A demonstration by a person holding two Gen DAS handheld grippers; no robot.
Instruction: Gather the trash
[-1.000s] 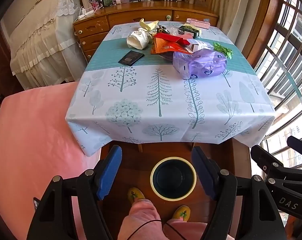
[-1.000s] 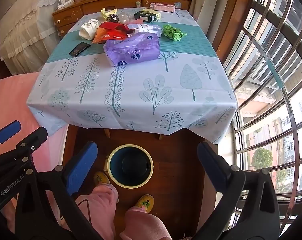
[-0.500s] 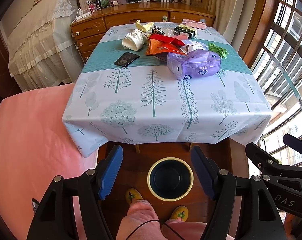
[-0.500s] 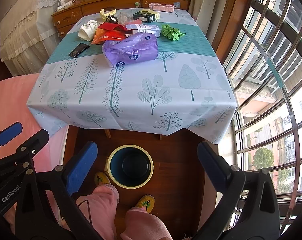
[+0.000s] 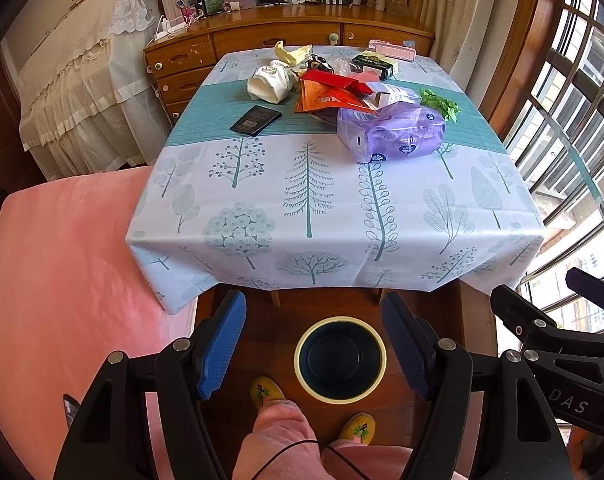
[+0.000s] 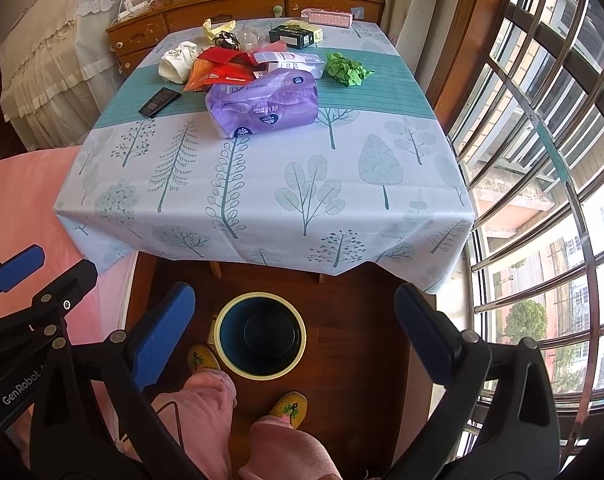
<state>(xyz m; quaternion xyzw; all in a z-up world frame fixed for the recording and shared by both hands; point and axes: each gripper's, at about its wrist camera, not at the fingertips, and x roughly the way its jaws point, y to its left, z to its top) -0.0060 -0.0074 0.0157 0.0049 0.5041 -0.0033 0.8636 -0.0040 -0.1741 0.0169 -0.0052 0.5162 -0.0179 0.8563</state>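
Sunlight from the barred window [image 5: 573, 128] falls on a square table covered with a pale tablecloth [image 5: 333, 216] printed with trees, and behind it stands a wooden dresser [image 5: 262, 44]. From the left wrist view I see the trash gathered at the far half of the table: a purple plastic pack [image 5: 389, 132] nearest to me, an orange and red wrapper [image 5: 329, 94] just behind it, a white crumpled bag [image 5: 270, 84], a crumpled green paper [image 5: 441, 104] to the right, and a flat black packet [image 5: 256, 120] lying apart on the teal stripe. Below the table edge, on the wooden floor, stands a round bin [image 5: 339, 358] with a cream rim and a dark inside, and I see nothing in it. My left gripper [image 5: 313, 340] hangs over this bin with its blue fingers [image 5: 222, 344] spread wide and nothing between them. A pink bed cover [image 5: 62, 280] fills the left side, and a person's pink trouser leg with yellow slippers [image 5: 266, 390] shows near the bin. From the right wrist view the same purple plastic pack [image 6: 262, 104] and green paper [image 6: 345, 70] lie on the table, the bin [image 6: 260, 336] is between the fingers in the picture, and my right gripper [image 6: 294, 328] is also wide apart and holds nothing. The left tool shows at the left edge.
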